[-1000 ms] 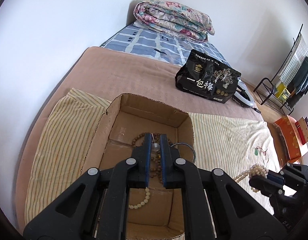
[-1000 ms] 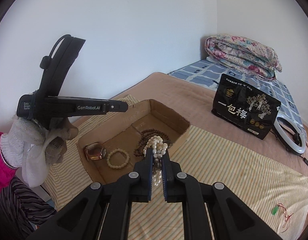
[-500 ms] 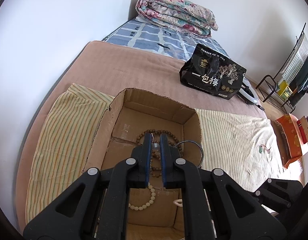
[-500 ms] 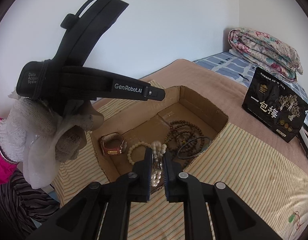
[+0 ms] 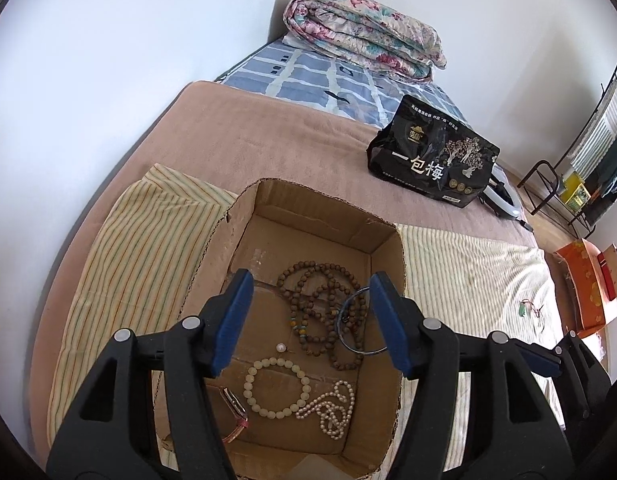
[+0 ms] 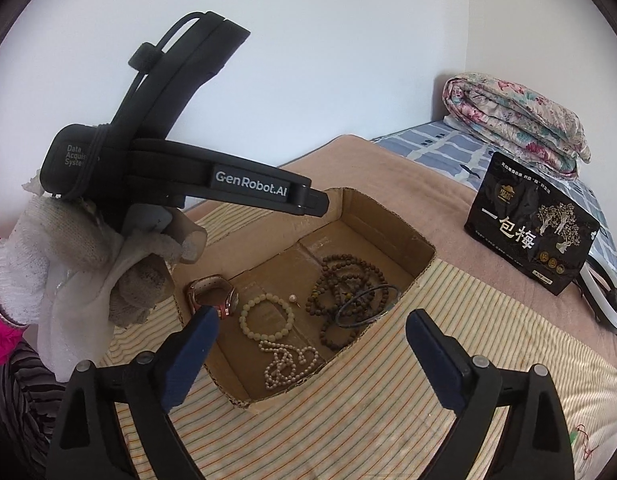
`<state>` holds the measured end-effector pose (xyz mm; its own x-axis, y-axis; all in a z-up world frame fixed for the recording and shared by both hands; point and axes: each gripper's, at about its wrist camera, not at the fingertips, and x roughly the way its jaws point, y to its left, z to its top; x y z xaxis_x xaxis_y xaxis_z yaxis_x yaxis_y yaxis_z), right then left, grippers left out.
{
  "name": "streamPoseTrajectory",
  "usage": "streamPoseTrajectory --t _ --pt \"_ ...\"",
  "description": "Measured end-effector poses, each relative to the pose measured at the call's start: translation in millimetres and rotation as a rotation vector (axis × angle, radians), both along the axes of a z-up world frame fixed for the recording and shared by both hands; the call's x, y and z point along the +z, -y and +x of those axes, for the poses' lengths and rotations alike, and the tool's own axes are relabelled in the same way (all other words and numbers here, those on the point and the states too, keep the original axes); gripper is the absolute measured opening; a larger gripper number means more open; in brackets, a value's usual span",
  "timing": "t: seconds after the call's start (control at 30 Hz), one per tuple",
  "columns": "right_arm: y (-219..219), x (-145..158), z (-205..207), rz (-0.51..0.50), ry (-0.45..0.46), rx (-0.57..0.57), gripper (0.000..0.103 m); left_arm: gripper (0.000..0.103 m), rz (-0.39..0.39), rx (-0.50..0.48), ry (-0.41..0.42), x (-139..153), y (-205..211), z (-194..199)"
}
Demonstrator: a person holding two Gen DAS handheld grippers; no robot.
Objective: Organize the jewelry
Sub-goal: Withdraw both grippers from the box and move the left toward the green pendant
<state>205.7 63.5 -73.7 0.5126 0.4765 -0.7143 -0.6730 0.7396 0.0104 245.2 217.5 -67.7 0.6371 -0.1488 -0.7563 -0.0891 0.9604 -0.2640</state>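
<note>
An open cardboard box sits on a striped cloth on the bed. Inside lie a brown bead necklace, a dark bangle, a pale bead bracelet, a white pearl strand, a small single pearl and a watch. My left gripper is open and empty above the box. My right gripper is open and empty above the box's near edge. A small green pendant on red cord lies on the cloth to the right.
A black snack bag stands on the brown blanket beyond the box. A folded floral quilt lies at the bed's head. A white ring light lies beside the bag. An orange box and a metal rack stand by the bed.
Both grippers have opened. The right one let go of the pearl strand, which now lies in the box. The left one released a small pearl onto the box floor.
</note>
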Motion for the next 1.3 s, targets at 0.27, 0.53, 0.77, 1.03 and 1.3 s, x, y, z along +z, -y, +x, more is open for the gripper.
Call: streamPoseTrajectory --t 0.27,0.53,0.77,1.03,1.3 --pt "30.2 9.4 -1.2 0.010 0.011 -0.057 0.099 0.062 0.035 -0.023 0.030 6.8 16.6 -3.3" --pt "90.1 20.6 2.4 0.028 0.011 -0.165 0.103 0.062 0.031 -0.062 0.060 15.5 43.2 -6.0" --pt "156.4 26.3 3.7 0.042 0.002 -0.294 0.103 0.062 0.055 -0.148 0.087 20.7 86.6 -6.7" --pt "234.0 23.5 -2.7 0.053 -0.013 -0.443 0.103 0.062 0.056 -0.258 0.100 23.3 143.8 -1.1" --pt "294.8 4.5 -12.9 0.032 -0.045 -0.551 0.103 0.062 0.073 -0.383 0.100 16.9 207.9 5.3"
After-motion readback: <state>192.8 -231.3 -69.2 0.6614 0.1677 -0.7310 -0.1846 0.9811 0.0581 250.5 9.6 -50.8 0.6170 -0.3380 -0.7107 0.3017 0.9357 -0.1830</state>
